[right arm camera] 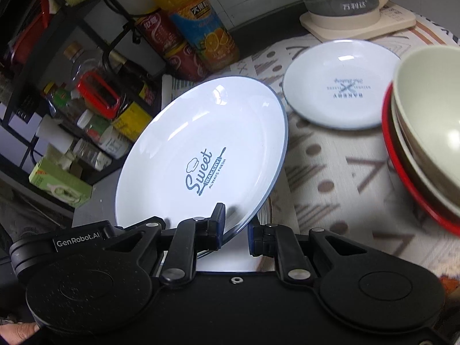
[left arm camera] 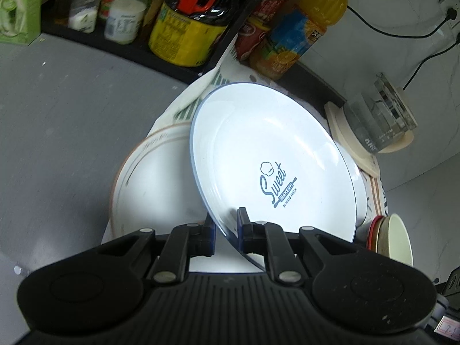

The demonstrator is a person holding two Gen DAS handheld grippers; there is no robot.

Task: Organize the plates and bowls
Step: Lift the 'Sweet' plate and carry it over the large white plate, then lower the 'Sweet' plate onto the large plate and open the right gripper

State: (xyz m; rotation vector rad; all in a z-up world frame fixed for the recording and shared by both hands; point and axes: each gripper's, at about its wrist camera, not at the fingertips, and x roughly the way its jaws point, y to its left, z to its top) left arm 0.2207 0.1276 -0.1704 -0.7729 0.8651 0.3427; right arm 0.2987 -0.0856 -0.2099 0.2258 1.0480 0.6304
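Both grippers clamp one white blue-rimmed "Sweet Bakery" plate (right arm camera: 201, 155) at its near rim, left gripper (left arm camera: 225, 230) and right gripper (right arm camera: 235, 227) alike. Plate tilted, lifted above the patterned tablecloth (right arm camera: 330, 178), left of the stacked cream bowls (right arm camera: 425, 132). Glazed, stiff, likely slippery and breakable; rim grip seems right.

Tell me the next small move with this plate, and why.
Probably lower the plate flat onto the bigger pink-rimmed plate beneath it. The left tongs and right tongs both grip its near rim, it hangs tilted in the air, and the bigger plate lies bare just below.
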